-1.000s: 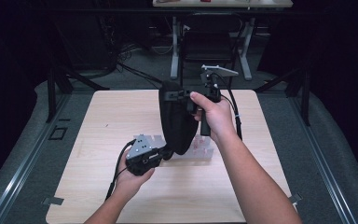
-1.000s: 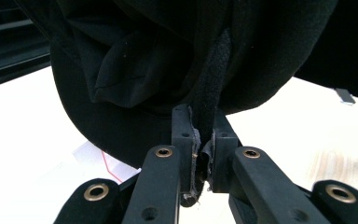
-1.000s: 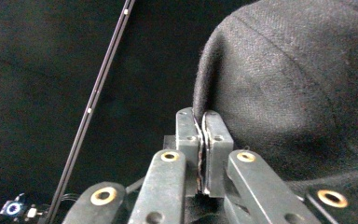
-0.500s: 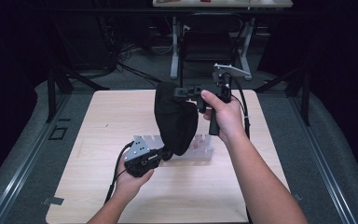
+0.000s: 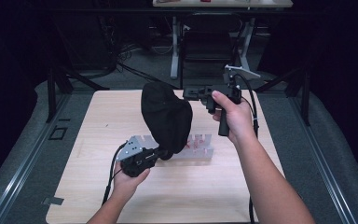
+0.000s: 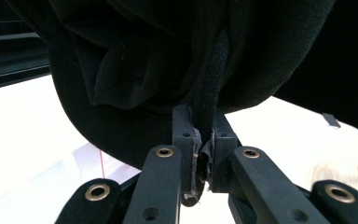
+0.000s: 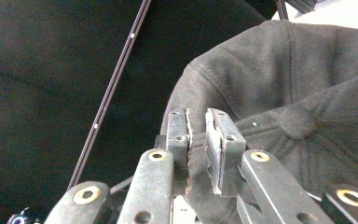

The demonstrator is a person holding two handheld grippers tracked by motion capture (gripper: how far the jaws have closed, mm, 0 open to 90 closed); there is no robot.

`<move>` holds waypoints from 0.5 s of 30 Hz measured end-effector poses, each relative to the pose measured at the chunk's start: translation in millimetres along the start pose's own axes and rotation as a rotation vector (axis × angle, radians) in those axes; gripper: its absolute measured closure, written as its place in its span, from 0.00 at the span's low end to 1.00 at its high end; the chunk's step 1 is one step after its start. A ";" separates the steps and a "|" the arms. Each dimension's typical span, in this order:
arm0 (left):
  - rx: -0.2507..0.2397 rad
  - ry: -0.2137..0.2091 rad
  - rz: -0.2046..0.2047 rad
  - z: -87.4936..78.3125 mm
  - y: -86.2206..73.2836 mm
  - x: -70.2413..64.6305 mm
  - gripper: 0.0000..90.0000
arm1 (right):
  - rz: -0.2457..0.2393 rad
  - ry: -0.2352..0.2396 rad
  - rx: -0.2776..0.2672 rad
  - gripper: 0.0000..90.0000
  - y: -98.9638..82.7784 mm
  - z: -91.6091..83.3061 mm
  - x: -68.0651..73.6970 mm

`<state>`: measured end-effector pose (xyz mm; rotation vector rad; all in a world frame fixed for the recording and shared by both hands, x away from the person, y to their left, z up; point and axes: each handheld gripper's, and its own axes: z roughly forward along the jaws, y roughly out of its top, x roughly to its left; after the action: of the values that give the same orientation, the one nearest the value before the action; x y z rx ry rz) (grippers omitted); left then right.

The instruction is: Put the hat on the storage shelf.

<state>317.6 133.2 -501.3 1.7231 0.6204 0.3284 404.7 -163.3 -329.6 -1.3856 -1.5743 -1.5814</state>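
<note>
On the pale wooden table (image 5: 88,186) lies a clear plastic rack (image 5: 200,148) with upright slots; small red marks show inside it, but what they are is too small to tell; no writing on it can be read.

A black cap (image 5: 165,116) hangs above the table between the two grippers, just in front of the rack and covering its left part in the high view; the cap carries no logo or lettering that can be made out; in the right gripper view its panels, seams and top button (image 7: 297,123) are plain to see.

The left gripper (image 5: 161,154), held low by the left hand (image 5: 128,179), is clamped on the cap's lower edge; in the left gripper view (image 6: 203,154) a fold of black cloth is pinched between the two jaws, and the rest of the cap bulges up above them.

The right gripper (image 5: 189,94), held higher in the right hand (image 5: 233,116), meets the cap's upper right side; in the right gripper view (image 7: 198,154) its jaws stand a little apart with cap fabric between them; whether they grip it firmly I cannot tell.

A cable (image 5: 112,172) trails from the left gripper down toward the near edge of the table.
</note>
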 end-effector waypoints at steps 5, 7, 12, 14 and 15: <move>0.001 0.021 -0.009 -2.9 -2.3 -0.5 0.94 | 0.001 0.002 -0.004 0.88 -1.0 -2.3 -0.3; -0.016 0.033 -0.044 -4.7 -4.8 -0.7 0.95 | 0.005 0.004 -0.005 0.88 -1.2 -3.4 -0.3; -0.037 0.069 -0.056 -9.6 -12.8 -0.6 0.95 | 0.006 0.006 -0.005 0.88 -1.4 -7.8 -1.2; -0.042 0.081 -0.062 -10.6 -15.7 -1.0 0.94 | 0.004 0.006 -0.003 0.88 -1.3 -9.2 -1.6; -0.031 0.065 -0.054 -11.3 -16.6 -0.4 0.95 | 0.006 0.005 -0.010 0.88 -1.2 -9.5 -1.5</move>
<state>307.5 144.5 -514.5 1.6684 0.7042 0.3558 401.3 -172.4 -329.6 -1.3892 -1.5597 -1.5896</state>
